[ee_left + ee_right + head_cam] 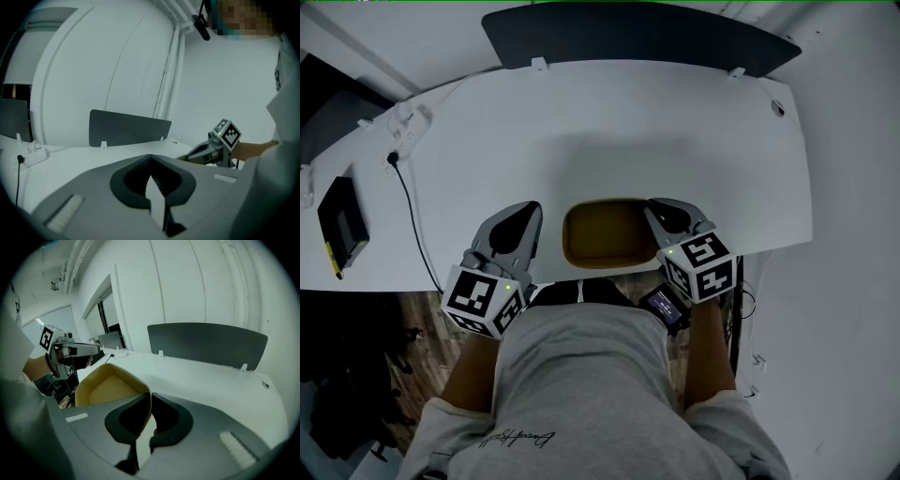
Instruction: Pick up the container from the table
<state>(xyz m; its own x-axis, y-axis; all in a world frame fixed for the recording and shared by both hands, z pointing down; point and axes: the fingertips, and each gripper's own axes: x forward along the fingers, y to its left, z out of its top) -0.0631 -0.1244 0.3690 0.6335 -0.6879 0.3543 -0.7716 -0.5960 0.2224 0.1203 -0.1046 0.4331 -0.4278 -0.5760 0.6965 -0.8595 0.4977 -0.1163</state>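
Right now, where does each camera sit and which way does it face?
Head view: on your head, looking steeply down at the table, container, left gripper, right gripper and your grey shirt.
Left gripper view: rides the left gripper, facing the dark panel across the table; fingers together, empty.
Right gripper view: rides the right gripper, fingers shut on the container's rim.
Shared: both gripper views show the dark panel.

we see a mustard-yellow container [605,234] on a white worktop [609,122]; the grey left gripper [525,210] and grey right gripper [662,208] bear black-and-white patterned marker cubes [483,300].
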